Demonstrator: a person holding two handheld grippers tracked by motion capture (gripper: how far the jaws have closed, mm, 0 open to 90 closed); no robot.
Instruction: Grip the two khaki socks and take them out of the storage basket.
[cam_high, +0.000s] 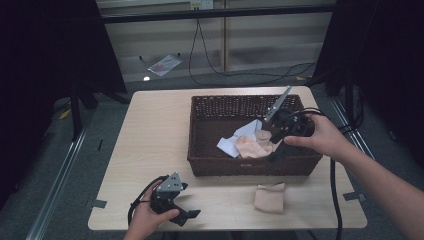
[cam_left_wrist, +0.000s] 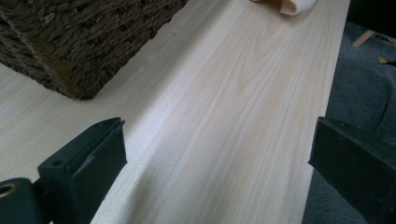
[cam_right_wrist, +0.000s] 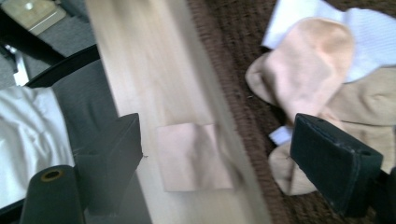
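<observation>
High view: one basket (cam_high: 200, 135), one folded cloth (cam_high: 270, 197) outside.

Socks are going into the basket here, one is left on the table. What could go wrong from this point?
The folded sock lies close to the table's front edge, so a clumsy grab might push it off. The right gripper, open above the basket, might snag the socks piled inside or its near wall. The trailing cable could drag across the remaining sock.

Peach socks (cam_high: 252, 148) and white socks (cam_high: 235, 141) heaped loosely inside brown wicker basket (cam_high: 200, 135), right of its middle. One folded peach sock (cam_high: 270, 197) flat on surface just in front of the basket.
</observation>
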